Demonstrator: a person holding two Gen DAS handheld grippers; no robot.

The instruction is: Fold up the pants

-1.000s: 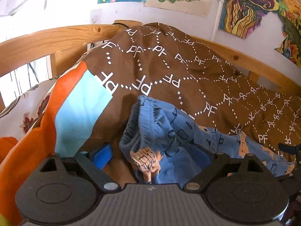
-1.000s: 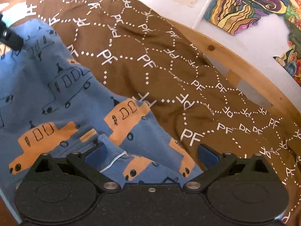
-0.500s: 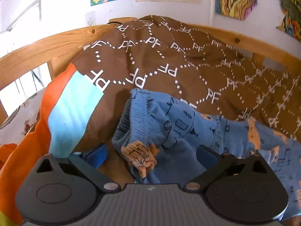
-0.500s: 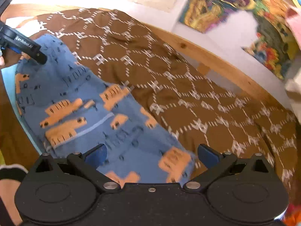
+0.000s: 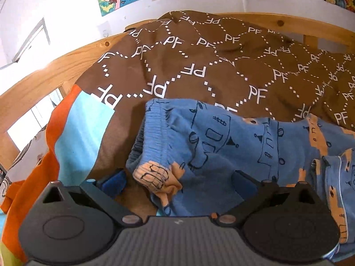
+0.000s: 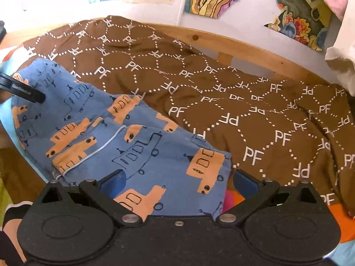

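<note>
Blue child's pants with orange vehicle prints (image 5: pixel 221 146) lie on a brown blanket; they also show in the right wrist view (image 6: pixel 142 146). The elastic waistband (image 5: pixel 155 137) is bunched and sits between the fingers of my left gripper (image 5: pixel 177 181), which is open. My right gripper (image 6: pixel 177 184) is open, its fingers straddling the leg end of the pants. One finger of the left gripper (image 6: pixel 26 92) shows at the waistband end in the right wrist view.
The brown blanket with white PF lettering (image 6: pixel 255 115) covers the bed. A wooden bed rail (image 5: pixel 55 77) runs along the back. An orange and light blue cover (image 5: pixel 75 137) lies at the left. Drawings (image 6: pixel 299 11) hang on the wall. A white cloth (image 6: pixel 341 66) hangs at the right.
The right gripper has pulled back along the legs, so more of the pants shows, stretched out flatter. The left gripper stays open at the waistband, its view turned slightly right.
</note>
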